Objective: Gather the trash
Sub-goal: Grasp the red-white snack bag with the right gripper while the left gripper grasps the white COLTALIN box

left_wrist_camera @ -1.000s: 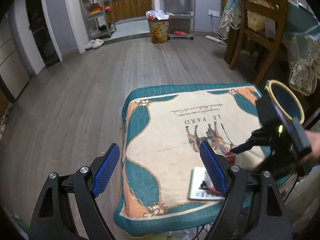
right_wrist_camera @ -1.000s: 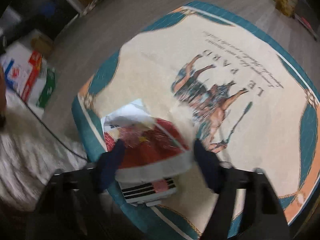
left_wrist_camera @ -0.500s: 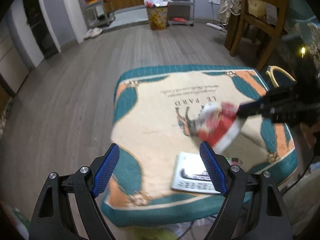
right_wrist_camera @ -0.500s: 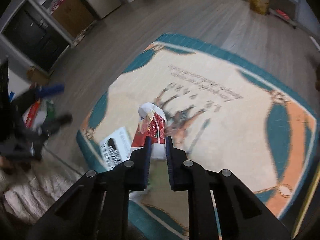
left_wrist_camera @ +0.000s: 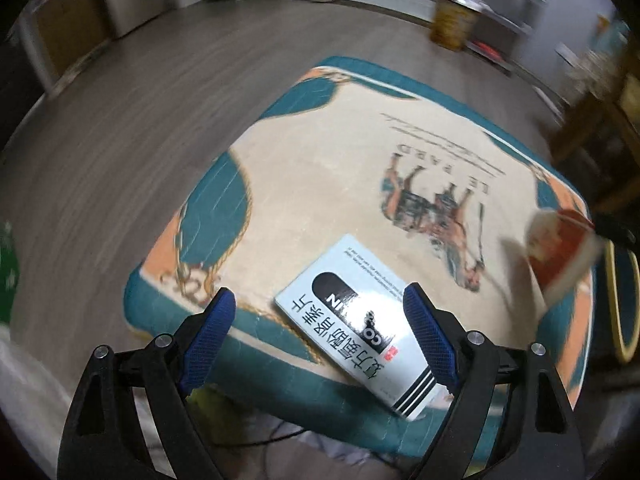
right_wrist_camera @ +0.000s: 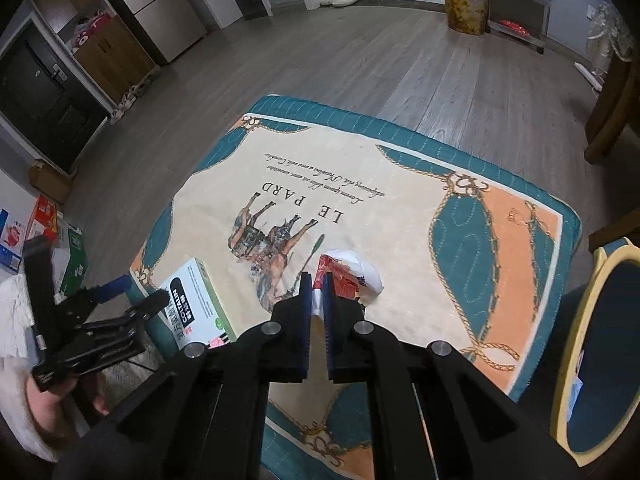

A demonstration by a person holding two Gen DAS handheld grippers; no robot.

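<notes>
Two pieces of trash in play on the patterned cloth (right_wrist_camera: 400,208) that covers the low table.

Right gripper (right_wrist_camera: 316,284) clamped tight on a red-and-white wrapper (right_wrist_camera: 352,280), pinched at its near end, hanging above the cloth beside the printed horse figure. In the left wrist view, same wrapper (left_wrist_camera: 560,248) blurred near the cloth's right edge.

Left gripper (left_wrist_camera: 316,320) with jaws opening wide, blue pads standing on either side of a white box (left_wrist_camera: 360,320) with black lettering, nothing pressed yet. Box lying flat at the near edge of the cloth, one corner poking past the edge, skewed to the jaws.

Step in hand, by the look of it: wrapper picked up and ready to carry off; box being lined up for a grab.

Next for the left side: dropping lower until the pads bracket the box's long sides, then squeezing. Probably worth turning the wrist to square with the box first.

Next for the right side: carrying the wrapper to a bin. Likely candidates the round yellow-rimmed container (right_wrist_camera: 600,340) just past the cloth's right edge, or the full patterned bin (right_wrist_camera: 466,0) far across the floor; which one, not certain.
</notes>
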